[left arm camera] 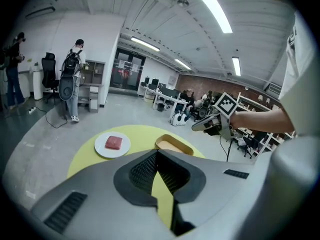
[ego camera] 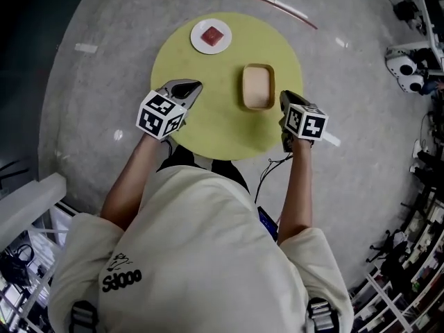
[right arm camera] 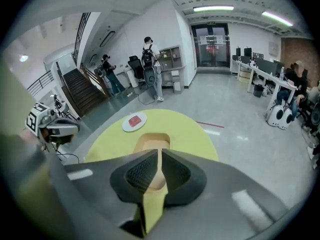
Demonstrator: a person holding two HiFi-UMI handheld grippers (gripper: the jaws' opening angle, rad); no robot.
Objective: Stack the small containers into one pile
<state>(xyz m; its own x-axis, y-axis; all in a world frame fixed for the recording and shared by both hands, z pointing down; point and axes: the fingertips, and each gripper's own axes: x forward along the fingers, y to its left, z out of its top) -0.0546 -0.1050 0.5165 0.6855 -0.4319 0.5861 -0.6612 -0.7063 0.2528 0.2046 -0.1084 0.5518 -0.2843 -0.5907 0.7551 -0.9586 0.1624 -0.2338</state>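
Observation:
One tan rectangular container (ego camera: 258, 87) lies right of centre on the round yellow-green table (ego camera: 222, 127); it also shows in the left gripper view (left arm camera: 174, 145) and, partly behind the jaws, in the right gripper view (right arm camera: 152, 141). My left gripper (ego camera: 189, 86) hovers over the table's left part, shut and empty, its jaw tips together (left arm camera: 157, 151). My right gripper (ego camera: 284, 97) sits at the table's right edge, just right of the container, jaws together with nothing held (right arm camera: 160, 151). Neither gripper touches the container.
A white plate (ego camera: 210, 36) with a red block sits at the table's far side (left arm camera: 112, 144). A black cable (ego camera: 267, 168) hangs near the front edge. A white railing (ego camera: 28, 200) stands at the lower left. People and desks stand far off on the grey floor.

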